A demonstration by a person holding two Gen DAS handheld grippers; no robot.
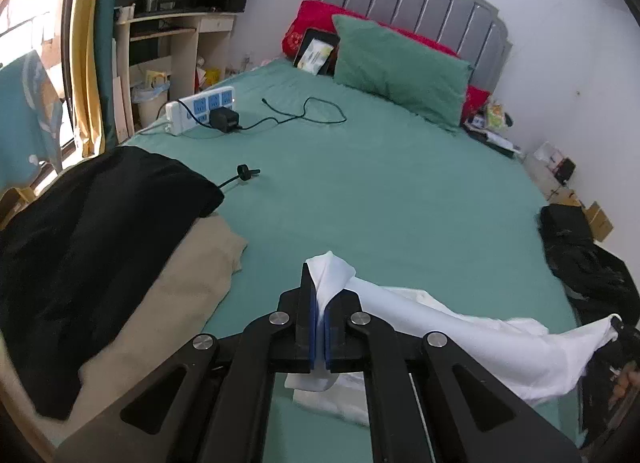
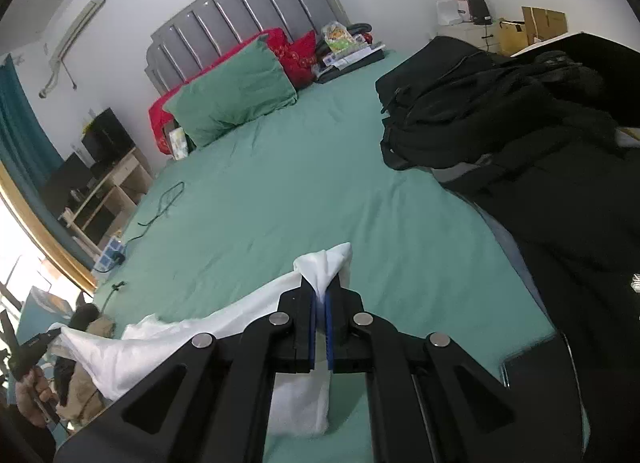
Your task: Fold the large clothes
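Note:
A white garment (image 1: 460, 327) hangs stretched between my two grippers above the green bed sheet (image 1: 380, 191). My left gripper (image 1: 320, 303) is shut on one corner of it, and a tuft of white cloth sticks out past the blue pads. My right gripper (image 2: 320, 297) is shut on the other corner of the white garment (image 2: 168, 339). In the left wrist view the right gripper (image 1: 618, 329) shows at the right edge, holding the cloth's far end. The right wrist view shows the left gripper (image 2: 44, 339) at the lower left with a hand behind it. Part of the garment lies folded on the sheet below.
A black garment (image 1: 92, 247) lies over a beige one (image 1: 176, 303) on the bed's left. Black clothes and a bag (image 2: 500, 111) are heaped on the right. A power strip (image 1: 200, 107) with cable, a green pillow (image 1: 400, 71) and red pillows lie near the headboard.

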